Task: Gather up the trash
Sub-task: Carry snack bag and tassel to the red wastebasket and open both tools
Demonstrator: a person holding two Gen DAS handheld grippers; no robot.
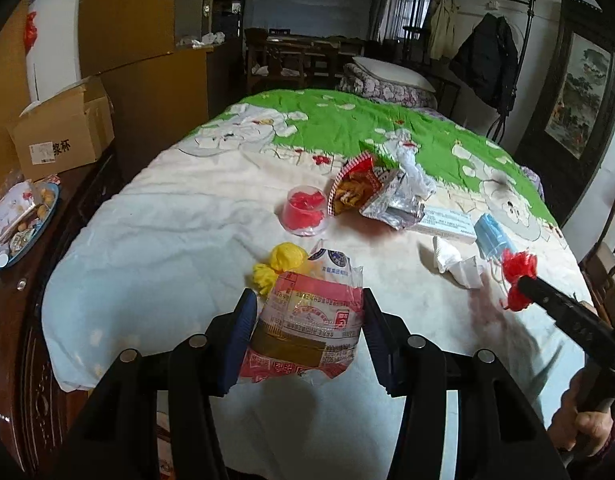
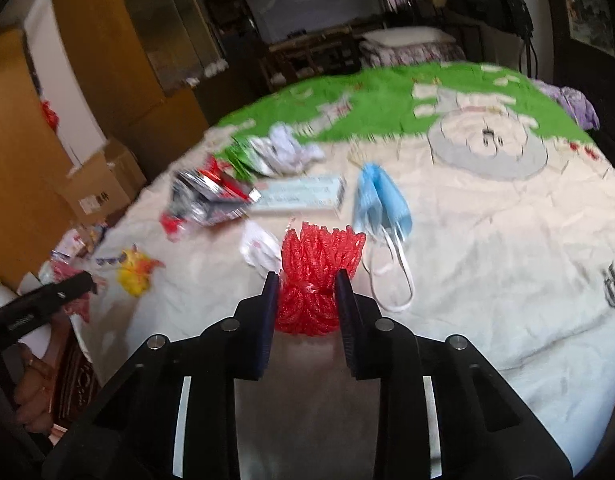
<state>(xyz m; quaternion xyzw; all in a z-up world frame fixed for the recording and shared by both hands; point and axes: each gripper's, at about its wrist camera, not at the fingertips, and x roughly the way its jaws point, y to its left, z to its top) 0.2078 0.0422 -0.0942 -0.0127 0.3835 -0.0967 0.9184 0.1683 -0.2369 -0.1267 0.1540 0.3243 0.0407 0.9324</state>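
Note:
Trash lies on a bed (image 1: 167,216). My left gripper (image 1: 305,300) is shut on a clear plastic food wrapper with red and gold print (image 1: 307,320), held just above the bed. My right gripper (image 2: 307,280) is shut on a red foam net (image 2: 319,276); that net also shows at the right of the left wrist view (image 1: 517,276). On the bed lie a yellow crumpled wad (image 1: 277,266), a clear cup with red scraps (image 1: 305,210), a torn snack bag (image 1: 363,184), a white tissue (image 1: 453,266), a blue face mask (image 2: 381,200) and a flat white box (image 2: 303,196).
A dark wooden side table (image 1: 23,320) at the left carries a plate of snacks (image 1: 23,216) and a cardboard box (image 1: 63,132). A folded quilt and pillow (image 1: 391,80) lie at the bed's far end. A coat rack (image 1: 487,60) stands at the right.

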